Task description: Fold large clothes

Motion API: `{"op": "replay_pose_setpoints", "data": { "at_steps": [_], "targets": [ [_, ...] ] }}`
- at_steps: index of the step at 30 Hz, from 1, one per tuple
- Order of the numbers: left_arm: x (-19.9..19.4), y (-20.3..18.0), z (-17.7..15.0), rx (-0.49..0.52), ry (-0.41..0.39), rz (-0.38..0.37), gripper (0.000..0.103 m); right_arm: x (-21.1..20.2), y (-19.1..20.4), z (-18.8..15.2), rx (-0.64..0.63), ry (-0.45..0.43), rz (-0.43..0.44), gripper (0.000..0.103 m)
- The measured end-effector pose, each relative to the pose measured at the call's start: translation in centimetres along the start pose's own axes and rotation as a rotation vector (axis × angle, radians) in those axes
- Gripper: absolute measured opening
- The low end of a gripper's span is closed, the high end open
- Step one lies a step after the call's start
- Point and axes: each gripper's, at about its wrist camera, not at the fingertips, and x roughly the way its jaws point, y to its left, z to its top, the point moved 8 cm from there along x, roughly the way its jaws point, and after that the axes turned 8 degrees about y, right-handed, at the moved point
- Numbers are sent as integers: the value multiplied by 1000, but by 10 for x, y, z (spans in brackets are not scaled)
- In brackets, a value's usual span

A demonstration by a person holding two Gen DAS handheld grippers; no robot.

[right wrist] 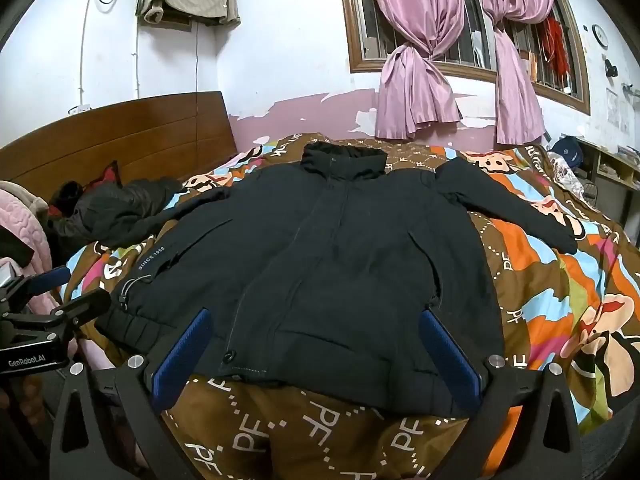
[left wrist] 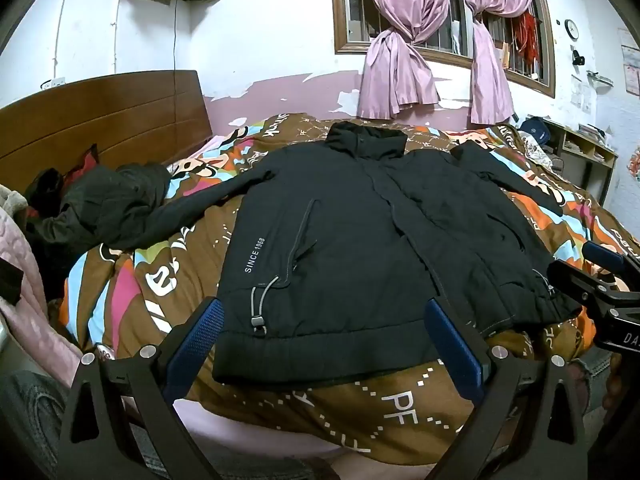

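both the left claw (left wrist: 324,334) and right claw (right wrist: 316,344) hung spread and empty over the black padded jacket (left wrist: 340,232), whose slippery bulk on the soft patterned quilt (right wrist: 560,280) could have bunched or slid if pinched shallowly at the lower centre hem.

Your left black gripper with blue pads (left wrist: 324,340) spread wide, your right black blue-padded gripper (right wrist: 316,344) likewise, side by side, nothing gripped
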Motion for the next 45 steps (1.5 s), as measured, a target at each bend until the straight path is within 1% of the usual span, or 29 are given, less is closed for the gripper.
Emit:
{"op": "replay_pose_setpoints", "data": {
  "at_steps": [45],
  "targets": [
    [0, 0, 0, 6, -3, 5, 98, 3, -3, -2, 6, 14, 5, 103]
  ]
}}
